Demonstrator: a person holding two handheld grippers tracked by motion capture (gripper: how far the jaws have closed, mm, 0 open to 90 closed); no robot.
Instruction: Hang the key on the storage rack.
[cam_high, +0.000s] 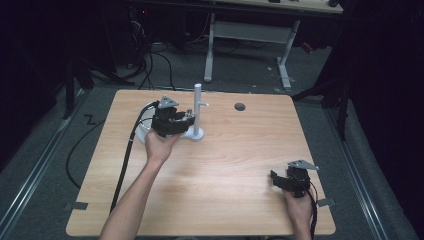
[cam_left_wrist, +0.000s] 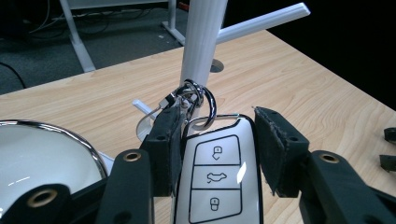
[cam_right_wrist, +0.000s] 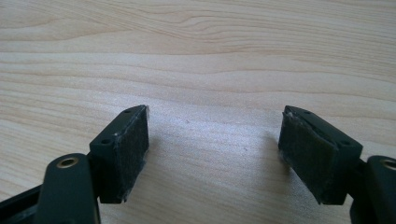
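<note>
Left gripper view first: the jaws are clamped on a white car key, one pad pressed to each long edge, three black-outlined buttons facing the camera. At the key's far end a cluster of silver rings sticks out past the jaw tips, right up against the white post of a stand. Whether the rings actually touch the post, I can't tell from here. A thin white peg juts sideways from the post, higher than the rings. Down at the left edge, the shiny rim of a white bowl sits just beside the jaws.

From the high view, the left gripper is held level over the far left part of the table, its tips at the post and above the stand's round base, with the bowl peeking out behind it.

Over to the right gripper: the jaws stand wide apart, nothing between the pads, just bare wood grain below. The high view puts it near the table's near right corner, well apart from the stand, in the person's right hand.

Beyond the table, a second desk's white legs stand on the grey floor.
</note>
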